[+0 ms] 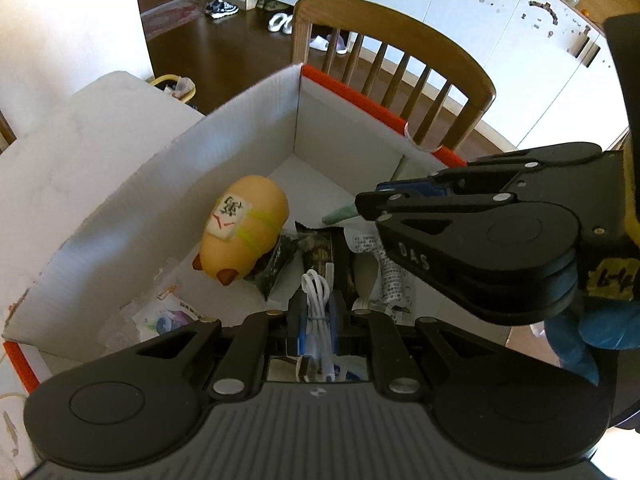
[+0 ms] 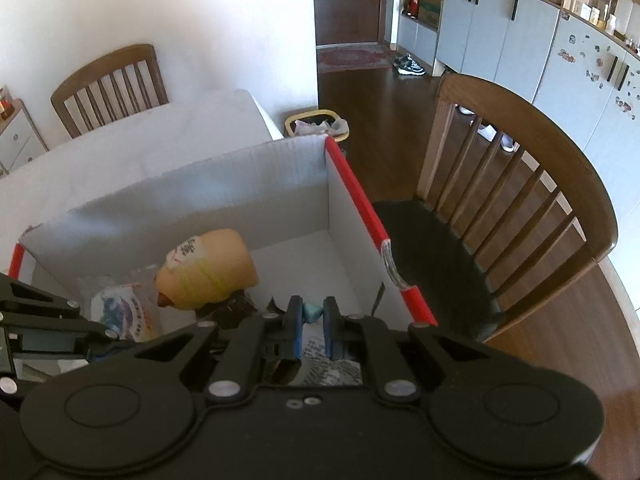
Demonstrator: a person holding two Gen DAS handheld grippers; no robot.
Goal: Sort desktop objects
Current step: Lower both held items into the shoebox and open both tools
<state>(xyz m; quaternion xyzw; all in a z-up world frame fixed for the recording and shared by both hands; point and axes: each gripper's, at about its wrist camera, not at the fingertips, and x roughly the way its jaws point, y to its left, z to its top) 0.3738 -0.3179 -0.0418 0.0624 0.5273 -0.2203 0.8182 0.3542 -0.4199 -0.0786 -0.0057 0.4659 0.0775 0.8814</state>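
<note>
On the white desk (image 2: 120, 148) stands a white corrugated box (image 1: 160, 200) with red-edged sides, open at the top, a wooden chair (image 2: 540, 200) just beyond its far wall. Both hand-held grippers hang over the box's open top, pointing steeply down into it. Inside lies a tan pig-shaped toy (image 1: 244, 226) with a mahjong-tile patch on its back, resting against dark snack wrappers (image 1: 280, 260) and near a printed plastic packet (image 2: 124, 312) by the left wall. A crinkled printed white wrapper (image 1: 390, 276) lies further right on the box floor. The left hand-held gripper (image 1: 318, 312) is clenched on a coiled white cable (image 1: 318, 300), held above the wrappers. The right hand-held gripper (image 2: 312, 326) is clamped on a small pale green object (image 2: 313, 312), its tip poking out past the pads.
</note>
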